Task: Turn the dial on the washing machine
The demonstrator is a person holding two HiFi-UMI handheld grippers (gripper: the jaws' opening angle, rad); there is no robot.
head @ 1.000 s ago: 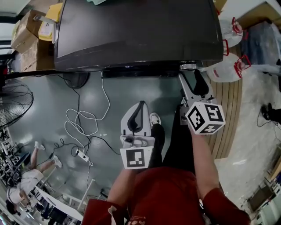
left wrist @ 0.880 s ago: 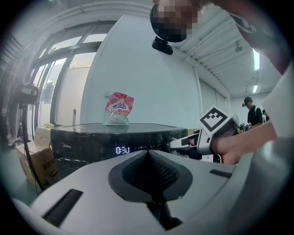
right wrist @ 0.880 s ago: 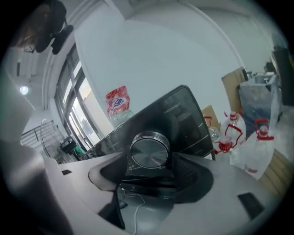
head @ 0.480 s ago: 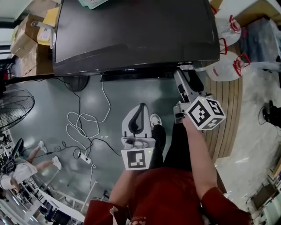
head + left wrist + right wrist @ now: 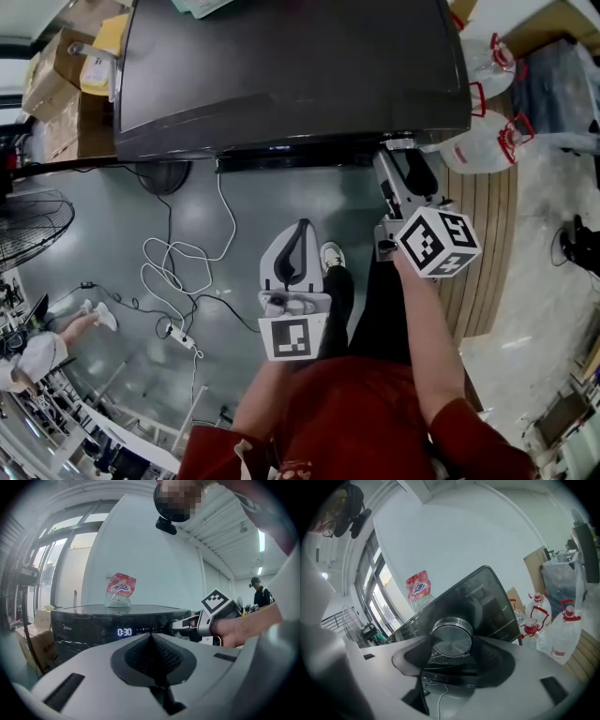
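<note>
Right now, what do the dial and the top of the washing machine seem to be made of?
The dial looks like metal, or chromed plastic: a silvery brushed face and a bright rim catching light. The washing machine top looks like dark glossy plastic or glass: smooth, with soft reflections across it.

Open floor [image 5: 281, 202] betw. the washing machine [image 5: 291, 66] front at 12 o'clock and the left gripper [image 5: 300, 230] gives clear passage. Right gripper [image 5: 398, 150], closed on the dial [image 5: 451, 639] at 1 o'clock, blocks that corner. Jugs [image 5: 483, 141] crowd 2 o'clock, and cables [image 5: 171, 242] litter 9 o'clock.
</note>
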